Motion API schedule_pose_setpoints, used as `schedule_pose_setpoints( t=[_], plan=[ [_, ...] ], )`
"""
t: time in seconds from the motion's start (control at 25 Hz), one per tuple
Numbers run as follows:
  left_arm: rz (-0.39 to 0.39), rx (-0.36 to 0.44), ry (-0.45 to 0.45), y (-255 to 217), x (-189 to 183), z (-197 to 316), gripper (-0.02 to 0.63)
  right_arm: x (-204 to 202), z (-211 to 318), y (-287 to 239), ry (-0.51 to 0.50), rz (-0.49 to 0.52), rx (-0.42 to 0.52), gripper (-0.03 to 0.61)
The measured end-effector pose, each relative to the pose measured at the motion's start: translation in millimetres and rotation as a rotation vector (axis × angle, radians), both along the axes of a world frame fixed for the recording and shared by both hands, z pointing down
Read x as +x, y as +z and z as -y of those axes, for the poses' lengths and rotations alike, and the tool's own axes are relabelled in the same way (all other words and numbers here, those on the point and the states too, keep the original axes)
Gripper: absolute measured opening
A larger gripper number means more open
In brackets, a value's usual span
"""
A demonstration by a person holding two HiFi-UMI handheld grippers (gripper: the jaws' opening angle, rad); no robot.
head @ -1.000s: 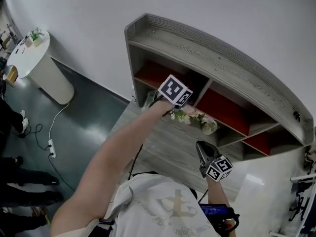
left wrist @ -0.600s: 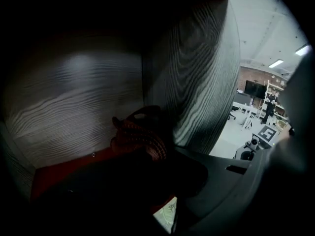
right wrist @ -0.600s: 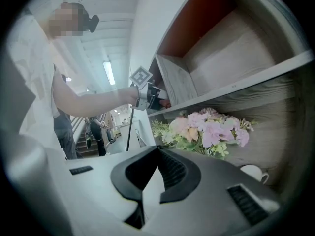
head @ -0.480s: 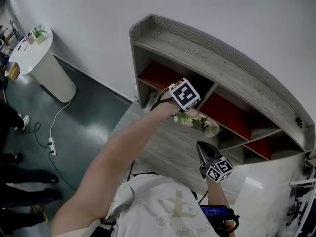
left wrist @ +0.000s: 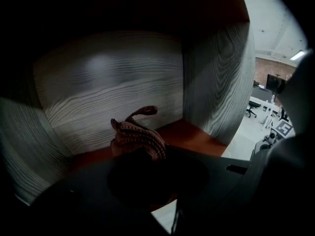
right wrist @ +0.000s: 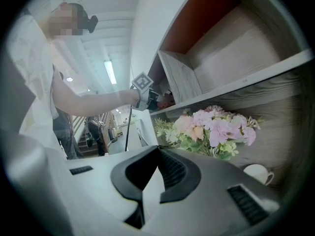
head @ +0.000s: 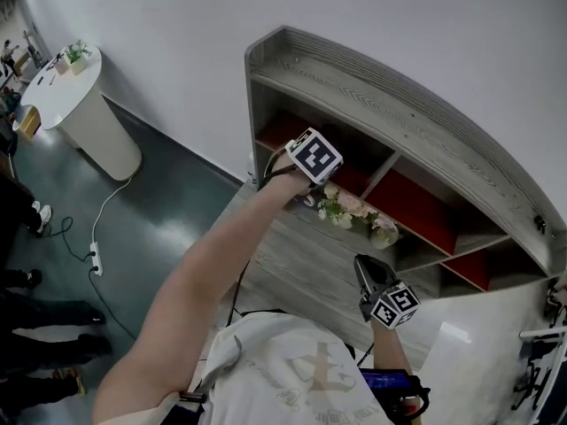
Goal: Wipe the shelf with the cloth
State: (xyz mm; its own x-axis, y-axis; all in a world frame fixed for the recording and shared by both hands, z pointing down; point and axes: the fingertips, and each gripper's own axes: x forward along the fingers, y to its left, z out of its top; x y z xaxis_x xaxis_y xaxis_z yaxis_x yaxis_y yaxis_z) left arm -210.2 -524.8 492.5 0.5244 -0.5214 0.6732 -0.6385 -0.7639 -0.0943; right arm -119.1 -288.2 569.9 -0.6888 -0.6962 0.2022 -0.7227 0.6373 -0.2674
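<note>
One bunched, ribbed brown cloth [left wrist: 134, 135] sits clamped in our left gripper [left wrist: 141, 154] inside a red-floored compartment of the shelf [head: 381, 104]; our right gripper [right wrist: 157, 149] is closed, empty.

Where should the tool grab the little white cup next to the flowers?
Pinch the white cup across its rim, one jaw inside and one outside, coming from the open front. It stands upright with its mouth facing up, and the flowers stand close on its left, so that side looks crowded.
</note>
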Motion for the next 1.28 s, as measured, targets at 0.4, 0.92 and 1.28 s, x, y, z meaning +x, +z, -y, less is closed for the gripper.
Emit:
schedule_pose_setpoints(
  t=[0.4, 0.92, 1.28],
  plan=[
    [0.008, 0.014, -0.133, -1.0, -54.6, 32.7, 0.084, -5.1, 1.1, -0.4, -0.009, -0.009, -0.006, 0.005],
    [-0.009, -0.007, -0.327, -1.5, -108.4, 42.2, 0.084, -3.9, -5.5, 0.4, -0.011, 0.007, -0.011, 0.005],
    [-0.111, 0.024, -0.386, -6.3, -136.3, 1.3, 0.083, -1.3, -23.4, 0.3, -0.016, 0.020, -0.004, 0.006]
  ],
)
